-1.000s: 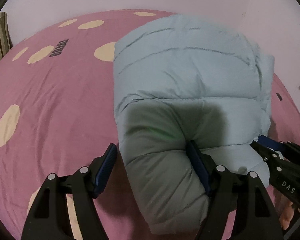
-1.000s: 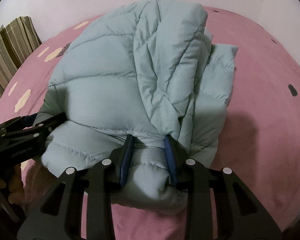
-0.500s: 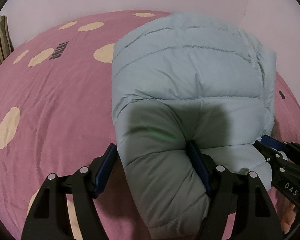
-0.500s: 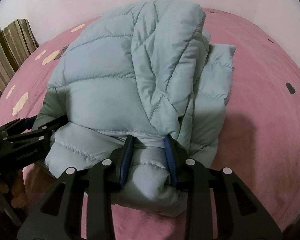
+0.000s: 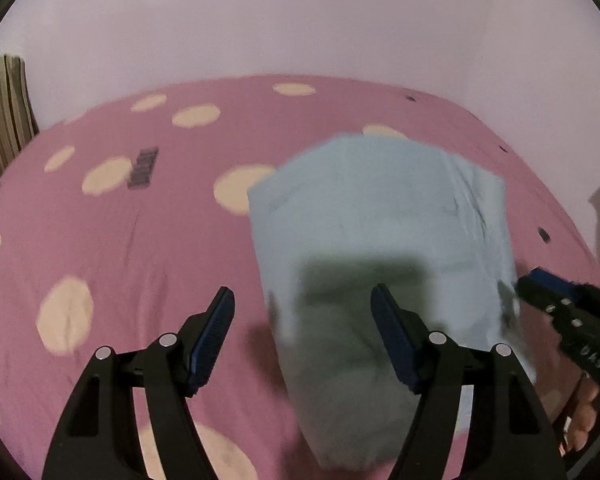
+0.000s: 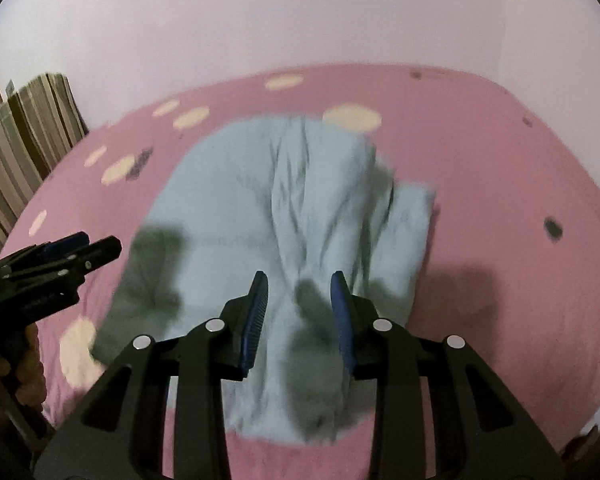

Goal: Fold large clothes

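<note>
Pink spotted bed carries the folded blue puffer jacket; left hand-held gripper and right hand-held gripper hover unclamped above it. Fold looks finished; next, clear away.

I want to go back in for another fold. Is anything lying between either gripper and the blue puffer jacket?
Nothing visible. The left gripper and right gripper both have only open air between them and the folded puffer jacket on the pink bedspread.
</note>
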